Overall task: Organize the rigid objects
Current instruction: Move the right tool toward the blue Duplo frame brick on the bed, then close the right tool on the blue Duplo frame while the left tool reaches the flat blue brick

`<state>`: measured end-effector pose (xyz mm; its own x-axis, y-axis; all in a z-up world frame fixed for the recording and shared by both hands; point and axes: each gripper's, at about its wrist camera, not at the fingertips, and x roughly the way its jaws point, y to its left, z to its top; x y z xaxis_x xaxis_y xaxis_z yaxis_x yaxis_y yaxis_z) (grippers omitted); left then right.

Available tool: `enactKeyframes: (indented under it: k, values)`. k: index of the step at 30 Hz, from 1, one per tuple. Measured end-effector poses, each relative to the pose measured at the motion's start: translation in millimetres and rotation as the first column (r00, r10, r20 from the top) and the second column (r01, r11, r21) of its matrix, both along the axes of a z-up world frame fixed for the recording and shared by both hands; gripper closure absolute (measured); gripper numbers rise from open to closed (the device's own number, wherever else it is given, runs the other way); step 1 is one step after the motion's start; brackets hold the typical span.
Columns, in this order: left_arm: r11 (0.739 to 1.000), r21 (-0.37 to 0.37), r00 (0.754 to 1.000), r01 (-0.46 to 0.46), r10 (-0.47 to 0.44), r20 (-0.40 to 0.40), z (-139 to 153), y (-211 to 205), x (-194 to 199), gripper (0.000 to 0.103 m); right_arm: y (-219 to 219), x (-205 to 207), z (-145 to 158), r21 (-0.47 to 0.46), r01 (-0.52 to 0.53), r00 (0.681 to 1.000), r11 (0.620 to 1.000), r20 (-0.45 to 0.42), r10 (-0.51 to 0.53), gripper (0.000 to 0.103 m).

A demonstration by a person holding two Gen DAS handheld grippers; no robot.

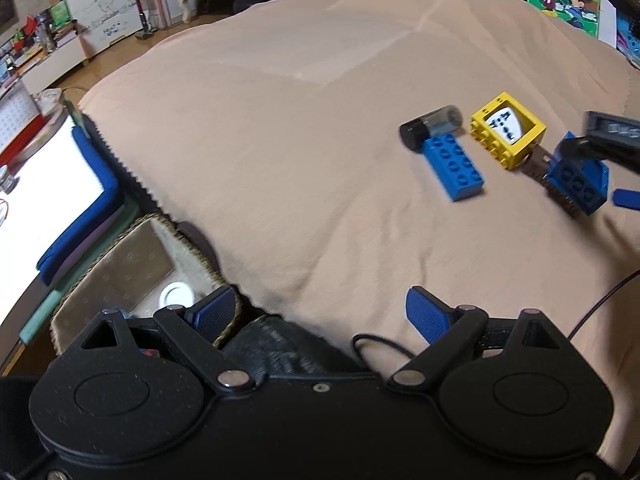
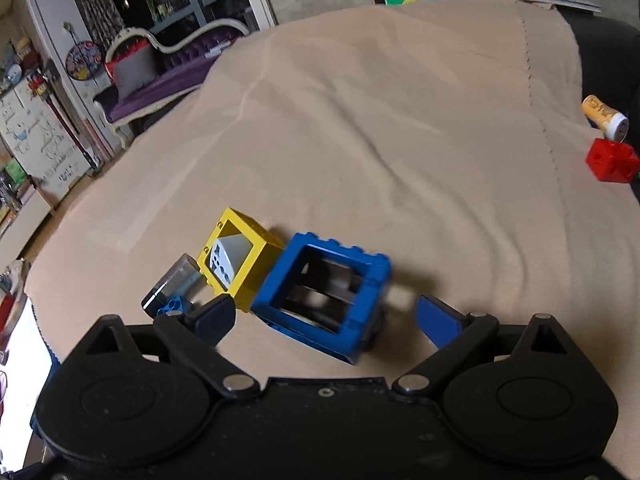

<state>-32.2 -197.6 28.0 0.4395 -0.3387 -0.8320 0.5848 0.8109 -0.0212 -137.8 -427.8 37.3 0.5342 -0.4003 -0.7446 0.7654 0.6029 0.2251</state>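
Note:
On the beige cloth lie a flat blue brick (image 1: 455,166), a black and clear cylinder (image 1: 430,125), a yellow frame block (image 1: 507,128) with a white piece inside, and a blue frame block (image 1: 579,180) on a brown comb. In the right wrist view the blue frame block (image 2: 326,300) sits between the open fingers of my right gripper (image 2: 324,316), not gripped; the yellow frame block (image 2: 236,256) and the cylinder (image 2: 172,286) lie to its left. My left gripper (image 1: 320,312) is open and empty, over the cloth's near edge. The right gripper (image 1: 612,152) shows at the left view's right edge.
A woven basket (image 1: 120,268) with a white lid inside stands below the cloth's left edge, beside stacked books. A red cube (image 2: 611,159) and an orange tube (image 2: 604,117) lie at the far right. A black cable (image 1: 380,346) runs near my left gripper.

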Motion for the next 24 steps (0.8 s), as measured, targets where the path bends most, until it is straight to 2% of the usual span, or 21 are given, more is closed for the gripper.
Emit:
enactKeyframes:
  k: [3,4,7,8,13,19,21,24]
  values:
    - [1.000,-0.009,1.000,0.015,-0.015,-0.006,4,-17,4,0.014,-3,15,-6,-0.001,0.011,0.999,1.000,-0.039,-0.011,0.012]
    - [1.000,-0.009,1.000,0.022,-0.022,-0.006,6,-23,5,0.014,-5,19,-7,0.001,0.011,0.999,1.000,-0.051,-0.011,0.026]
    - [0.999,-0.010,0.999,0.038,-0.038,-0.007,8,-44,9,0.014,-9,16,-8,0.015,0.010,1.000,1.000,-0.029,-0.010,0.027]
    - [0.999,-0.012,0.999,0.040,-0.040,-0.010,8,-51,10,0.014,-10,13,-8,0.016,0.010,1.000,1.000,-0.026,-0.009,0.030]
    - [0.998,-0.039,0.998,0.046,-0.047,-0.049,4,-89,21,0.014,-19,-11,-3,0.026,0.036,0.999,0.999,0.031,-0.036,0.031]
    - [0.999,-0.040,0.994,-0.008,0.003,-0.111,-15,-119,34,0.014,-27,-34,-3,0.027,0.043,0.997,0.999,0.067,-0.045,0.031]
    - [1.000,-0.014,0.994,-0.007,0.005,-0.107,-20,-124,35,0.014,-29,-39,-3,0.042,0.044,0.995,0.998,0.083,-0.047,0.031]
    - [0.998,0.022,0.993,-0.059,0.060,-0.096,-26,-120,44,0.011,-31,-44,-2,0.048,0.048,0.994,0.998,0.093,-0.053,0.031]
